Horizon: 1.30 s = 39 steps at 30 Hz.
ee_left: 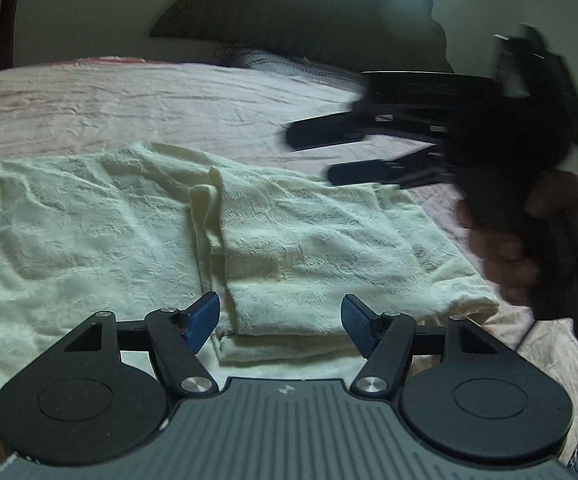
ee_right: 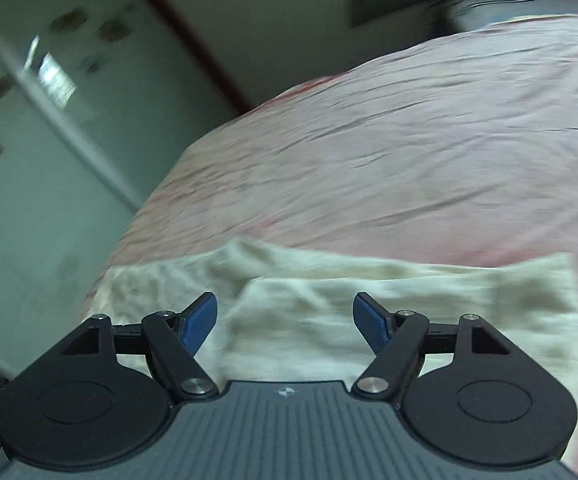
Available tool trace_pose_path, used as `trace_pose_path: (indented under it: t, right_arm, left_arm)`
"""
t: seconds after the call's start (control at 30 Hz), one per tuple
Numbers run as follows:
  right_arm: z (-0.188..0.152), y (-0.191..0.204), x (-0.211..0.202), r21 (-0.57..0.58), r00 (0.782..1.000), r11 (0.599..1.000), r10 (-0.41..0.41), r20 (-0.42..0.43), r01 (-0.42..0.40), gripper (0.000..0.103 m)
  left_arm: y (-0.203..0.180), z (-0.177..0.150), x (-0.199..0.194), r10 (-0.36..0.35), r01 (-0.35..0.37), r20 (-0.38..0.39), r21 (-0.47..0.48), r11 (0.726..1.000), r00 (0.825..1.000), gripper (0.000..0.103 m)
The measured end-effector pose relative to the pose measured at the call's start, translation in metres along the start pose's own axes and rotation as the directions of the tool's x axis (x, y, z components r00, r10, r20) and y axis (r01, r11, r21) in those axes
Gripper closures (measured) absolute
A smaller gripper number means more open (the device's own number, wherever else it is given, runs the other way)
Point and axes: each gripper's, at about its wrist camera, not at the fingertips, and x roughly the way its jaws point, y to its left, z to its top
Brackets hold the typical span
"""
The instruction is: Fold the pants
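The cream pants (ee_left: 297, 248) lie partly folded on the bed (ee_left: 129, 100). Left gripper (ee_left: 280, 322) and right gripper (ee_left: 321, 156) hover above the pants, jaws open and empty. Grip both corners evenly, I think.

A pink, wrinkled bedsheet (ee_left: 137, 100) spreads ahead of the tool and to both its sides. Beyond it, at the far end, a dark rounded headboard (ee_left: 309, 12) stands against a pale wall (ee_left: 89, 4). In the right wrist view a pale green wardrobe door (ee_right: 41, 168) with small leaf-like decals stands off to the left, blurred.
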Motion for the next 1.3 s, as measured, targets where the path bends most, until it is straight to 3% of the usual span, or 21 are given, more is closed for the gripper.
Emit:
trace_pose_path:
  t: [0.17, 0.23, 0.27, 0.37, 0.43, 0.53, 0.63, 0.73, 0.8, 0.9, 0.97, 1.03, 1.1, 1.17, 1.3]
  right_arm:
    - [0.002, 0.022, 0.078, -0.007, 0.988, 1.000, -0.012, -0.153, 0.011, 0.024]
    - [-0.003, 0.025, 0.088, -0.040, 0.991, 0.999, 0.014, -0.136, -0.020, 0.000]
    - [-0.006, 0.027, 0.090, -0.051, 0.989, 0.998, 0.016, -0.148, -0.024, 0.000]
    - [-0.016, 0.037, 0.074, -0.090, 0.992, 0.996, -0.039, -0.119, 0.029, 0.001]
    - [-0.028, 0.037, 0.045, -0.079, 0.997, 0.997, -0.002, -0.080, -0.004, 0.001]
    - [-0.054, 0.030, -0.007, 0.000, 0.999, 0.999, 0.045, 0.014, -0.045, 0.001]
    - [-0.086, 0.031, -0.038, 0.013, 0.999, 1.000, -0.001, 0.035, 0.001, 0.001]
    - [-0.115, 0.028, -0.031, -0.026, 0.998, 0.999, -0.046, -0.035, 0.045, 0.001]
    - [-0.126, 0.027, -0.030, -0.089, 0.999, 0.995, -0.045, 0.028, 0.048, 0.001]
    - [-0.112, 0.039, -0.023, -0.042, 0.992, 0.992, -0.123, -0.011, 0.123, 0.001]
    - [-0.104, 0.056, -0.025, -0.036, 0.996, 0.995, -0.093, 0.016, 0.094, 0.001]
    - [-0.105, 0.088, -0.020, -0.140, 0.997, 0.988, -0.055, 0.057, 0.062, 0.001]
    - [-0.115, 0.128, -0.003, -0.319, 0.996, 0.944, -0.064, 0.067, 0.082, 0.001]
    - [-0.133, 0.165, 0.023, -0.516, 0.993, 0.849, -0.097, 0.067, 0.117, 0.001]
    - [-0.160, 0.210, 0.076, -0.718, 0.992, 0.693, -0.126, -0.025, 0.070, 0.001]
  left_arm:
    - [0.015, -0.005, -0.035, 0.035, -0.034, 0.025, -0.050, 0.998, 0.999, 0.032]
    - [0.027, -0.009, -0.051, 0.077, -0.074, 0.046, -0.077, 0.994, 0.996, 0.032]
    - [0.034, -0.011, -0.060, 0.105, -0.099, 0.058, -0.091, 0.991, 0.993, 0.032]
    - [0.056, -0.015, -0.085, 0.185, -0.172, 0.091, -0.129, 0.977, 0.979, 0.030]
    - [0.068, -0.016, -0.099, 0.220, -0.200, 0.114, -0.161, 0.966, 0.969, 0.028]
    - [0.079, -0.014, -0.109, 0.246, -0.214, 0.145, -0.206, 0.955, 0.958, 0.023]
    - [0.080, -0.012, -0.103, 0.260, -0.227, 0.151, -0.204, 0.952, 0.954, 0.020]
    - [0.084, -0.014, -0.092, 0.278, -0.244, 0.121, -0.237, 0.940, 0.953, 0.020]
    - [0.091, -0.017, -0.095, 0.305, -0.264, 0.114, -0.280, 0.923, 0.945, 0.020]
    - [0.105, -0.023, -0.116, 0.378, -0.316, 0.149, -0.323, 0.892, 0.914, 0.020]
    - [0.118, -0.027, -0.135, 0.449, -0.374, 0.163, -0.351, 0.858, 0.878, 0.019]
    - [0.135, -0.032, -0.150, 0.512, -0.423, 0.148, -0.400, 0.813, 0.846, 0.018]
    - [0.153, -0.038, -0.165, 0.568, -0.461, 0.118, -0.461, 0.758, 0.815, 0.018]
    - [0.167, -0.045, -0.177, 0.602, -0.479, 0.093, -0.516, 0.710, 0.793, 0.018]
    - [0.183, -0.058, -0.191, 0.623, -0.489, 0.054, -0.567, 0.662, 0.781, 0.018]
